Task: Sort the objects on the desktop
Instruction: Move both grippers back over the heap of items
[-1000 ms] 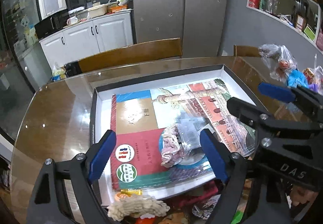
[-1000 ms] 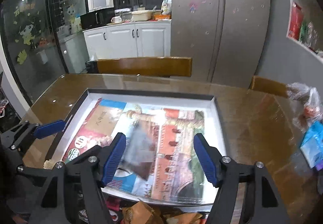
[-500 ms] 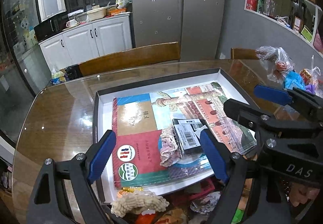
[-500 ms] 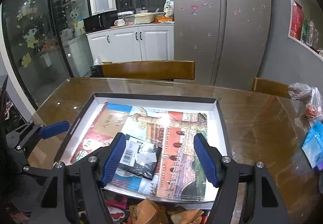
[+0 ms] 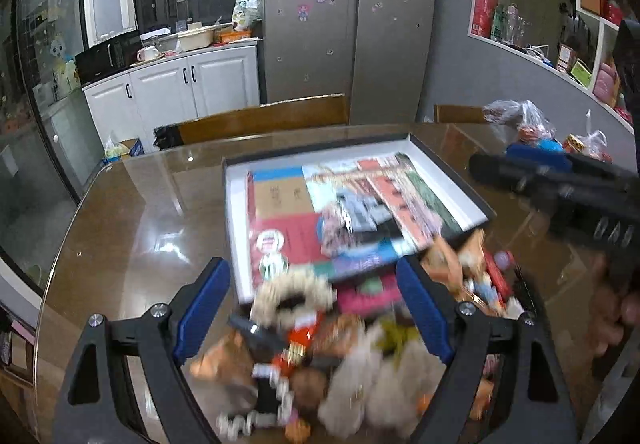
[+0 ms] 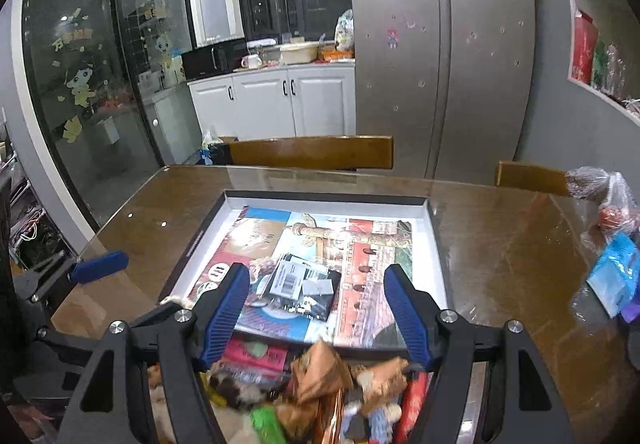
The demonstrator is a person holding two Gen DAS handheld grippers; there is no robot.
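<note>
Desktop objects, status entry: I count two lots, both placed relative to the shallow white-lined tray (image 6: 434,244) on the brown bench (image 6: 500,244). Lot one, inside the tray: a large picture book (image 6: 360,256) lying flat, a black packet with a barcode label (image 6: 302,286) on top of it, and a pinkish frilly item (image 5: 334,228) just beside the packet. Lot two, unsorted: a heap of snack packets and fluffy pieces (image 5: 340,344) against the tray's near edge. I judge the sort barely begun, with a few pieces in and most of the heap left. My left gripper (image 5: 312,308) is released and empty over the heap; my right gripper (image 6: 316,308) is likewise spread with nothing between its pads, over the tray's near edge. View differences: the right wrist view gives the packet and book sharply, and shows the left gripper's blue pad to the tray's left; the left wrist view is smeared but shows far more of the heap, a cream ring-shaped fluffy piece (image 5: 292,294) at the tray's near corner, and wall shelves well beyond the tray. Plastic bags (image 6: 608,211) sit well right of the tray.
</note>
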